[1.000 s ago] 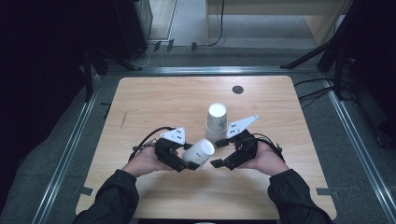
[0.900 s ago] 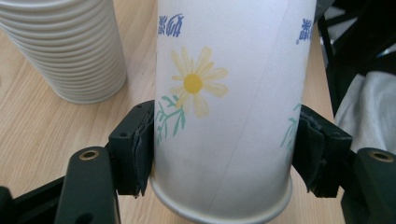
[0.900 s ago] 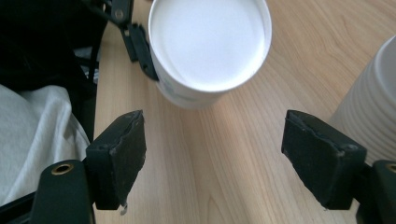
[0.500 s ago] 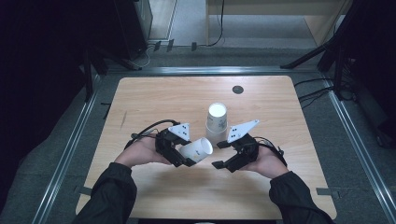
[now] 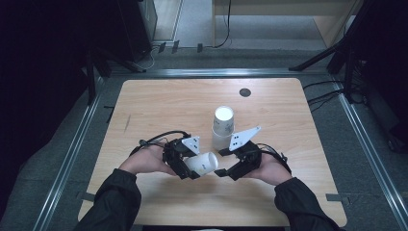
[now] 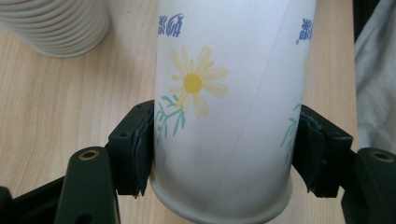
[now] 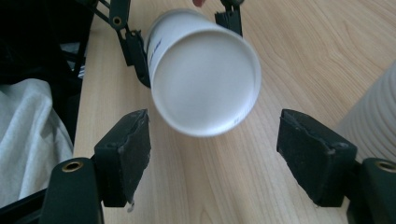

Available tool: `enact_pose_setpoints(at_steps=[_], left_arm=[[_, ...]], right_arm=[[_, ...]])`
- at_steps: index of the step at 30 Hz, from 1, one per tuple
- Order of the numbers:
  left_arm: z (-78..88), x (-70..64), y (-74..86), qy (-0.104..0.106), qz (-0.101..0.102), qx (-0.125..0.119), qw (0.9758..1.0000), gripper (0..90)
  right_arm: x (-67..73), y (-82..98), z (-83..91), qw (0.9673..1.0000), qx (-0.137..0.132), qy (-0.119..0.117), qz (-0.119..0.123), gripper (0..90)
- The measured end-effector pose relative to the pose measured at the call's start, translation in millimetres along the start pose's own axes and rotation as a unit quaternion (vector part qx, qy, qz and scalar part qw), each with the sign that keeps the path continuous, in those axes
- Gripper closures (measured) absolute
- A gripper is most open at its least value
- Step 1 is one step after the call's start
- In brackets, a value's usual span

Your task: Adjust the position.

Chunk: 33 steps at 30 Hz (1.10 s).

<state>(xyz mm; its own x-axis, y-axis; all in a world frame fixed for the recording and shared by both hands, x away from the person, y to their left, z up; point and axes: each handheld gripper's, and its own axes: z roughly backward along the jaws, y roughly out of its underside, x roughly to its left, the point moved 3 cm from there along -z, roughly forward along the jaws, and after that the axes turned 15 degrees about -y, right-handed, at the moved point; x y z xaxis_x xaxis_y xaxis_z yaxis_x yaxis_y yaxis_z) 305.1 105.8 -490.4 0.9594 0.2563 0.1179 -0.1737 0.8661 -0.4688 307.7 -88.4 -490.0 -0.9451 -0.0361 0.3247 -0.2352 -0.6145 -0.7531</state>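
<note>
Cup stack [image 5: 223, 126] blocks behind the claws – table [image 5: 159, 101] open elsewhere

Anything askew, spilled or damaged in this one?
Nothing spilled or damaged. The flower-printed white paper cup lies sideways only because the left gripper clamps it; the stack of white paper cups stands upright on the wooden table.

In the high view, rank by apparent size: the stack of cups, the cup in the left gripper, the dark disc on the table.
1. Stack of cups, largest.
2. Cup clamped in the left gripper, somewhat smaller; it lies sideways and nearer the camera, so the gap is unsure.
3. Dark disc, clearly smallest.
</note>
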Motion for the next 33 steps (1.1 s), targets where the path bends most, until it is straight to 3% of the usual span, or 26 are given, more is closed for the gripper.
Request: enact_pose_setpoints(at_steps=[7, 20, 22, 23, 24, 26, 33], left_arm=[[-5.7, -7.7, -6.8, 0.012, -0.012, 0.002, 0.9999, 30.4], [-6.8, -9.9, -7.9, 0.016, -0.019, -0.007, 0.9997, 29.0], [-6.4, -9.9, -8.4, 0.005, -0.01, -0.016, 0.9998, 22.2], [-6.2, -8.9, -9.1, 0.001, 0.001, -0.016, 0.9999, 11.8], [-5.4, -7.1, -9.3, -0.003, 0.006, -0.02, 0.9998, 8.4], [-4.0, -4.6, -8.4, -0.013, 0.017, -0.032, 0.9993, 8.4], [0.6, 0.8, -1.0, -0.004, 0.034, -0.062, 0.9975, 8.4]], right_arm=[[2.6, -2.3, -9.7, 0.9998, 0.009, -0.018, 0.005, 26.3], [3.9, -4.1, -16.6, 0.9988, 0.021, -0.043, 0.007, 35.7], [4.2, -4.9, -15.3, 0.9989, 0.019, -0.041, 0.012, 35.7], [4.5, -4.9, -14.3, 0.9988, 0.019, -0.043, 0.01, 35.7], [3.9, -5.1, -12.7, 0.999, 0.016, -0.04, 0.012, 35.7], [3.0, -4.8, -9.6, 0.9991, 0.011, -0.039, 0.013, 35.6], [1.5, -3.3, 6.2, 0.9993, -0.014, -0.032, 0.011, 35.5]])
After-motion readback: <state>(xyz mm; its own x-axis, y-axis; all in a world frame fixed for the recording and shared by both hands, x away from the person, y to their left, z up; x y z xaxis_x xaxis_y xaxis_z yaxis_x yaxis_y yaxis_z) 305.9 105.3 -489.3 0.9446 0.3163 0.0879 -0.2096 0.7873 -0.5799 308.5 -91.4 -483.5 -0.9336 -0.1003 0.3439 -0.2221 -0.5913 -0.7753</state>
